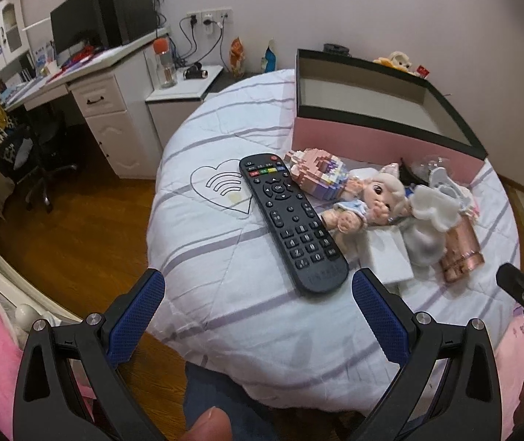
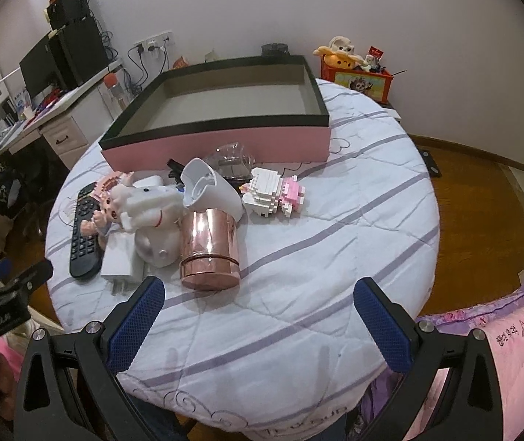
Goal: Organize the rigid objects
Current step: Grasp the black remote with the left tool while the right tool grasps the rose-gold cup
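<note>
A black remote (image 1: 293,222) (image 2: 85,233) lies on the quilted table, just beyond my open left gripper (image 1: 258,296). Right of it lie a pink brick figure (image 1: 317,176), a doll (image 1: 368,198) (image 2: 104,213), a white plush toy (image 1: 430,217) (image 2: 151,213), a white charger block (image 1: 386,257) (image 2: 120,259) and a rose-gold cup (image 1: 462,251) (image 2: 208,251) on its side. A white brick animal (image 2: 274,193) and a white device (image 2: 212,189) sit further back. The pink box (image 1: 383,110) (image 2: 225,110) stands open and empty behind. My right gripper (image 2: 260,296) is open, near the cup.
A desk (image 1: 89,70) with a monitor (image 1: 74,25), drawers and an office chair (image 1: 38,161) stands to the left. A red toy box (image 2: 361,77) sits at the far wall. Wooden floor (image 2: 482,198) surrounds the table; a pink and purple cloth (image 2: 500,330) lies at the near right.
</note>
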Demonstrator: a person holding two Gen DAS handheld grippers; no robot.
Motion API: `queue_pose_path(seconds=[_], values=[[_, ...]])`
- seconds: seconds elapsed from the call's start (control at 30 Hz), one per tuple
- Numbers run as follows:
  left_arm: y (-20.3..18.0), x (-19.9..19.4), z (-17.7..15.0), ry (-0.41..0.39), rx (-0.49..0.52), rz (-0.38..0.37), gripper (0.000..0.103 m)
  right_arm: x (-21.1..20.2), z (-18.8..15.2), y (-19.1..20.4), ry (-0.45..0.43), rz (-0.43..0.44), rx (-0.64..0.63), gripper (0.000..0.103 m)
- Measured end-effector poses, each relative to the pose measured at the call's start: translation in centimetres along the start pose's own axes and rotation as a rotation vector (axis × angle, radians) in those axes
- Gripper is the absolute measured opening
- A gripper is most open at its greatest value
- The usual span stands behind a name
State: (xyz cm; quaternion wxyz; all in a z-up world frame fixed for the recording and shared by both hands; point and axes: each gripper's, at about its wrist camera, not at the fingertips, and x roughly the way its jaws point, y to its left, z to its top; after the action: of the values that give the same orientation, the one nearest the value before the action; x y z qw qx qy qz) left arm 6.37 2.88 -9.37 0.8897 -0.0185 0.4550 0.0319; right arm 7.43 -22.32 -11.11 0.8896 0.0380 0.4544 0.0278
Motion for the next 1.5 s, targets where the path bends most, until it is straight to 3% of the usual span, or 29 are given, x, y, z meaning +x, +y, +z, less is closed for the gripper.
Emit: queue_pose_path(seconds=[0.37,0.6,0.83,0.97,1.27,1.43,1.5], values=[[-1.5,4.8,0.7,0.068,0.010,-0.012,0.103,2.9,0.7,0.0,0.033,0.013,-0.009,0.101],[-1.3,6.3,1.5,0.066,-0.027,-0.029,0.103,4.0,1.1,0.6,0.040,0.037,-0.024,0.098],[0.2,7.3,2.1,0.030,-0.082,-0.011,0.103,4.4,1.4,1.1,0.046,0.057,-0.038,0.091],[0.9,8.3,2.3,0.029,-0.079,0.058,0.103,4.7,1.6,1.3,0.054,0.073,-0.041,0.083],[1.0,9.4,3.5,-0.001,-0.034,0.059,0.103,6.1,2.0,1.9,0.060,0.081,-0.041,0.071],[0.9,9.2,3.3,-0.024,0.000,0.027,0.091,7.0,2.0,2.6,0.067,0.082,-0.070,0.050],[0.7,8.9,3.3,-0.032,0.015,0.011,0.076,7.0,1.9,2.7,0.063,0.078,-0.075,0.048]])
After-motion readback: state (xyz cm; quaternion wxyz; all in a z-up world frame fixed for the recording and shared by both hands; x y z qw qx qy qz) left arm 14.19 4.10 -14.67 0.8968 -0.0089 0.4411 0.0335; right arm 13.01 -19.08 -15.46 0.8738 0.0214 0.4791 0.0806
